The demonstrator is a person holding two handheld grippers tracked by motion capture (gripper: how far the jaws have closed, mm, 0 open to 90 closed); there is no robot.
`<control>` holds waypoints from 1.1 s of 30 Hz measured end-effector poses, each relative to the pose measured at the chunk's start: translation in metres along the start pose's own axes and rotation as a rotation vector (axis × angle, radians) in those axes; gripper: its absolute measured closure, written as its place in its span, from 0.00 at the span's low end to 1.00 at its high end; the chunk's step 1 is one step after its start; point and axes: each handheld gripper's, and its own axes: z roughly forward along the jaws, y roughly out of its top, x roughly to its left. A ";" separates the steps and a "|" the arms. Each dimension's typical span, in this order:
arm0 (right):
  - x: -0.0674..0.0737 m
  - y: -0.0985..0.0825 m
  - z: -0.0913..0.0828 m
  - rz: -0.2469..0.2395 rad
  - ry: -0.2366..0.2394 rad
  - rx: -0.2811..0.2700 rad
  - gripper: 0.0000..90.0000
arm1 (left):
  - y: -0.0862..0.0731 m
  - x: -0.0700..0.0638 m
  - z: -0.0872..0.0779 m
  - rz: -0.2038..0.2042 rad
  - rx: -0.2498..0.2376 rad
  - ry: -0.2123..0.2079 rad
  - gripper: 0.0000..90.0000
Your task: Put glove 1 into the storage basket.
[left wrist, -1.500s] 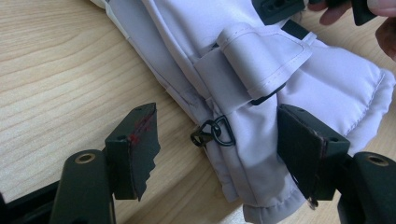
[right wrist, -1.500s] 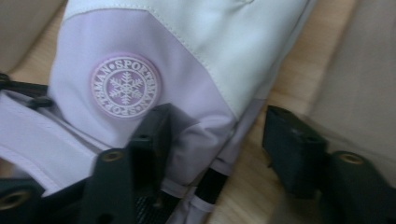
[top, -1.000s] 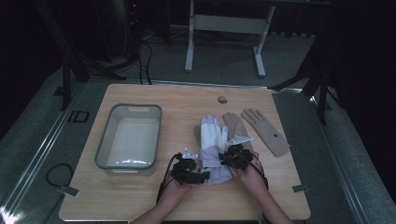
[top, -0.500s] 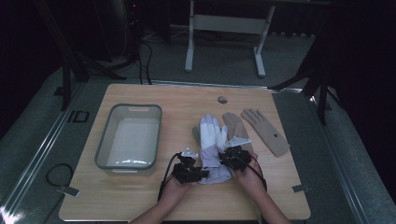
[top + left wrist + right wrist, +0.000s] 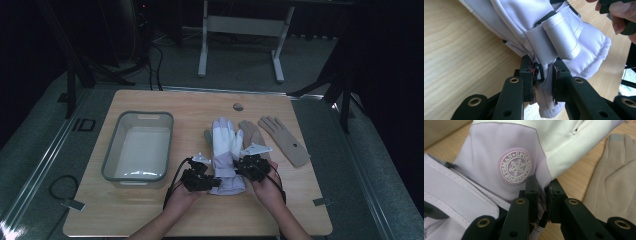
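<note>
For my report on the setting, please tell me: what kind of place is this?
Probably a recording studio or lab: a light wooden table on grey carpet, black tripod legs beside it, and a white metal frame behind, in dim surroundings.

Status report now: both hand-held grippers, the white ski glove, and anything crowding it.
Left hand-held gripper just closed on white glove cuff. Right hand-held gripper shut on its other edge. Tan gloves close alongside, grey bin at left.

Each hand-held gripper — left (image 5: 202, 176), right (image 5: 252, 164) — is black, with brass-ringed holes along the jaw arms, a pale three-cornered plate on top and a black cable looping back; forearms bare.
</note>
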 end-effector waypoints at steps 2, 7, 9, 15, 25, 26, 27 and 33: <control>0.002 0.005 -0.002 -0.004 -0.003 -0.012 0.90 | 0.004 0.001 -0.005 0.007 0.002 0.000 0.84; 0.006 0.017 -0.007 -0.002 -0.008 -0.030 0.90 | 0.013 0.002 -0.019 0.031 0.007 0.017 0.84; 0.008 0.022 -0.008 -0.007 -0.010 -0.042 0.90 | 0.016 0.003 -0.024 0.040 0.011 0.023 0.84; 0.014 0.039 -0.011 -0.015 0.004 -0.064 0.90 | 0.023 0.008 -0.044 0.057 0.014 0.039 0.84; 0.030 0.069 -0.007 -0.025 0.031 -0.096 0.90 | 0.028 0.022 -0.078 0.069 0.012 0.072 0.84; 0.033 0.072 -0.006 -0.028 0.032 -0.098 0.90 | 0.028 0.024 -0.082 0.068 0.011 0.074 0.84; 0.036 0.076 -0.005 -0.033 0.033 -0.101 0.90 | 0.028 0.026 -0.086 0.065 0.010 0.078 0.84; 0.051 0.098 0.001 -0.047 0.052 -0.113 0.90 | 0.026 0.038 -0.111 0.052 0.000 0.093 0.84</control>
